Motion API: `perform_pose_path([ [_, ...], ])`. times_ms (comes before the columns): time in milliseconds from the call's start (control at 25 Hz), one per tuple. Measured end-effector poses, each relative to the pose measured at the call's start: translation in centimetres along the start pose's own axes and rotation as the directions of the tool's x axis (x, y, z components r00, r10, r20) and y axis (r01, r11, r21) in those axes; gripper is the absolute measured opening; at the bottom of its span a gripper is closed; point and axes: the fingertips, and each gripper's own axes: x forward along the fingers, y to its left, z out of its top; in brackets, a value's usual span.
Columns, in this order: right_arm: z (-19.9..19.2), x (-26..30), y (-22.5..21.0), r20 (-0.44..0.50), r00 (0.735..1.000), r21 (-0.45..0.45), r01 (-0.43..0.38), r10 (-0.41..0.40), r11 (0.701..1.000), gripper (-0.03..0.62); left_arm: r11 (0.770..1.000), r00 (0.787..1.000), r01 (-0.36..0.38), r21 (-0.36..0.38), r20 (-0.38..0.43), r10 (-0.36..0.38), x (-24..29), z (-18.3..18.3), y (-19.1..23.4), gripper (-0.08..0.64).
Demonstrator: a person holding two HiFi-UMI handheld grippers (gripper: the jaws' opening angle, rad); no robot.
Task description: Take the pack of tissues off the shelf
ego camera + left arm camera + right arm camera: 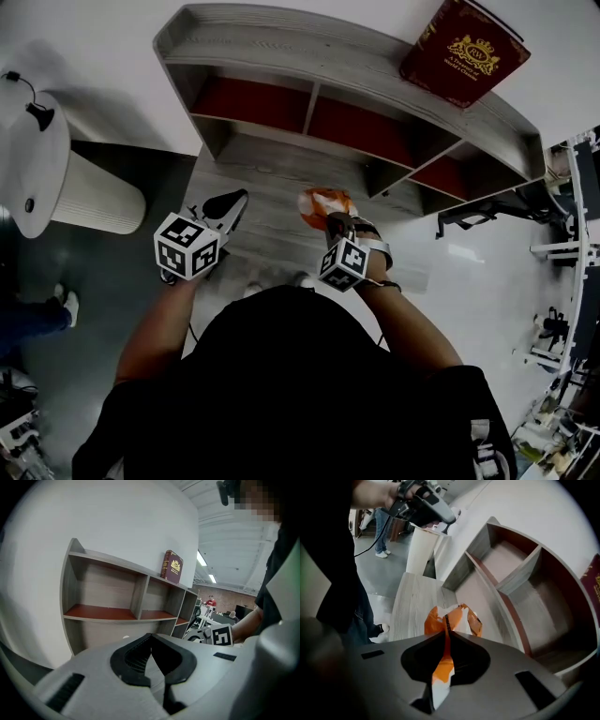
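The jaws of the right gripper [446,632] pinch the pack of tissues [454,618], which pokes out ahead over the tabletop [412,606], clear of the shelf [520,573]; the left gripper [150,637] has its jaws pressed together, empty.

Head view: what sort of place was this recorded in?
Probably a lab or workshop hall with a staged corner: a grey wooden shelf unit with a red book on top stands against a bare white wall, while strip ceiling lights and equipment benches show beyond.
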Motion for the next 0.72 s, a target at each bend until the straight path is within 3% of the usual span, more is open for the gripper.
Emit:
perform_pose_path([
  [360, -6.3, 3.8, 4.1, -0.085, 0.991, 0.045, -0.104, 0.108, 0.994, 0.025, 1.000, 0.998, -0.011, -0.029, -0.064, 0.009, 1.0, -2.6, -1.5, 0.017],
  [720, -11.1, 8.5, 6.0, -0.119, 0.984, 0.019, -0.129, 0.131, 0.991, 0.025, 0.997, 0.994, -0.041, -0.071, -0.104, 0.034, 1.6, -4.7, -2.3, 0.017],
])
